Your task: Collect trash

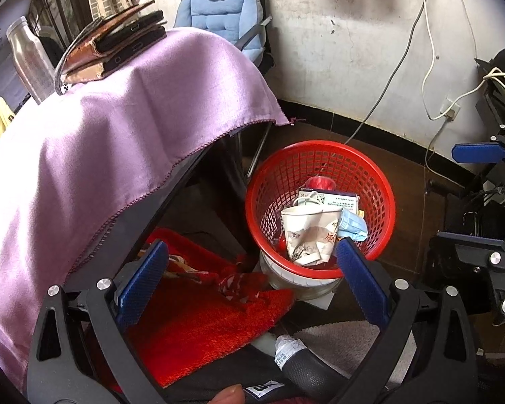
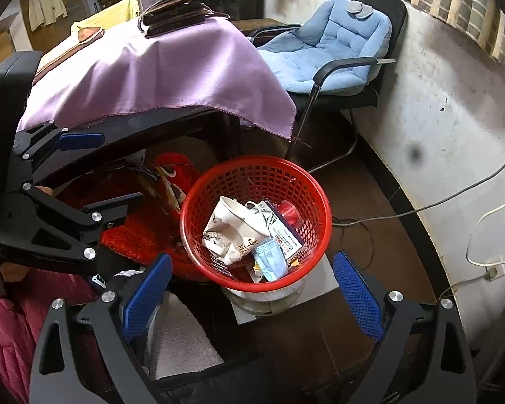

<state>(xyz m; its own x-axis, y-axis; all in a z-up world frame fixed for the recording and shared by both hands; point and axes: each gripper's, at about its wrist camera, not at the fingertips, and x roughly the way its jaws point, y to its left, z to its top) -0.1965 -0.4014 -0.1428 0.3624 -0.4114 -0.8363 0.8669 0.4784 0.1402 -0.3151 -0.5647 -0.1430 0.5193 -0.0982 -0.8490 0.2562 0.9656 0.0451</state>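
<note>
Both claws hover above the round red plastic mesh basket, and both are spread wide with nothing between their blue pads. The left gripper hangs just beside the basket's near rim; the right gripper sits on the basket's other near side, its jaws framing the rim.

Inside the basket the trash is already piled: a crumpled white paper cup on top, a blue face mask against the rim, a flat printed card box behind it, and a small red object toward the far wall. The basket itself rests on a squat clear tub.

Away from the basket, the purple cloth draped over the table carries only a stack of dark wallets and a steel bottle; no loose litter shows there.

By the look of it, the dropping-in step is finished. Next call: swing back toward the table and hunt for any piece left, or finish.
</note>
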